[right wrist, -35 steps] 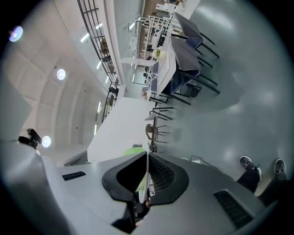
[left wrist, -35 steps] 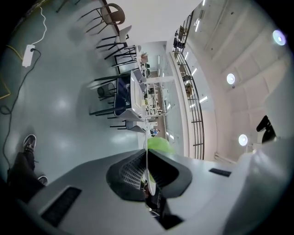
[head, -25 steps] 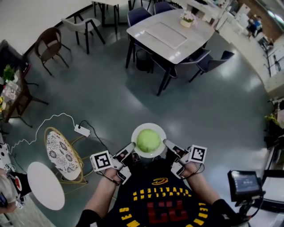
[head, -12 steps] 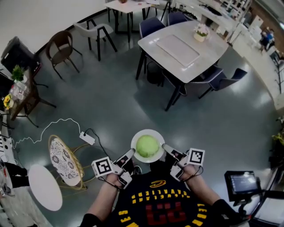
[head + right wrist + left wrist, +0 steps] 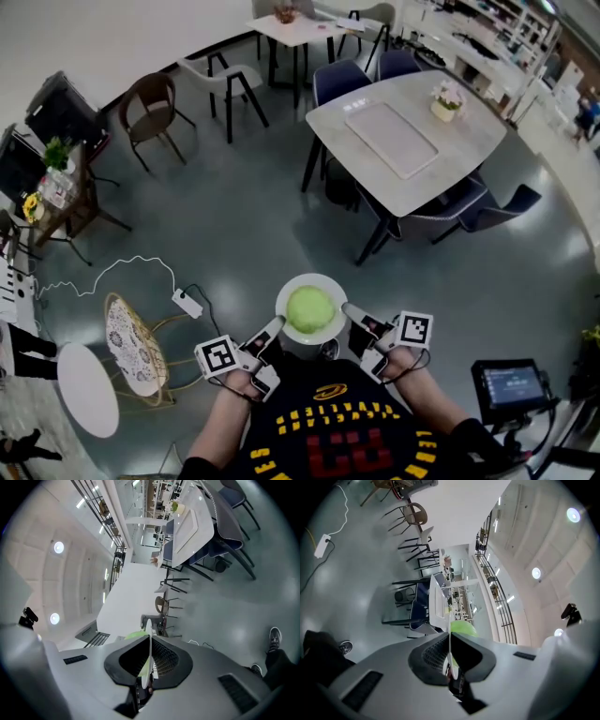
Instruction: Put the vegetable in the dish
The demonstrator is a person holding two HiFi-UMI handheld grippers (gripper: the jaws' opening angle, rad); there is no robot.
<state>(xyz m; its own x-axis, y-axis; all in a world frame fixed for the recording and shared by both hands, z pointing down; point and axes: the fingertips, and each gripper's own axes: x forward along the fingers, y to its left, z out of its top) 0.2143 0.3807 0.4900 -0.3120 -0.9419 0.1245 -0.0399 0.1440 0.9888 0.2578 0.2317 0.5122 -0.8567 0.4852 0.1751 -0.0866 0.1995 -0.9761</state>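
Note:
A round green vegetable [image 5: 310, 308] lies in a white dish [image 5: 323, 279] that is held in the air in front of the person's chest, above the grey floor. My left gripper [image 5: 275, 326] is shut on the dish's left rim and my right gripper [image 5: 349, 311] is shut on its right rim. In the left gripper view the rim runs edge-on between the jaws of the left gripper [image 5: 450, 640], with the vegetable [image 5: 464, 628] bulging just beyond. The right gripper [image 5: 150, 642] shows the same edge-on rim, with the vegetable [image 5: 135, 634] to its left.
A grey dining table [image 5: 412, 141] ringed by dark blue chairs stands ahead on the right. On the left are a wicker chair [image 5: 131, 339], a small round white table [image 5: 86, 389] and a power strip [image 5: 187, 303] with its white cable. A screen on a stand [image 5: 506, 382] is at the lower right.
The room has slid through the head view: the grey table and chairs have shifted lower and right. The dish with the vegetable stays held the same way between both grippers.

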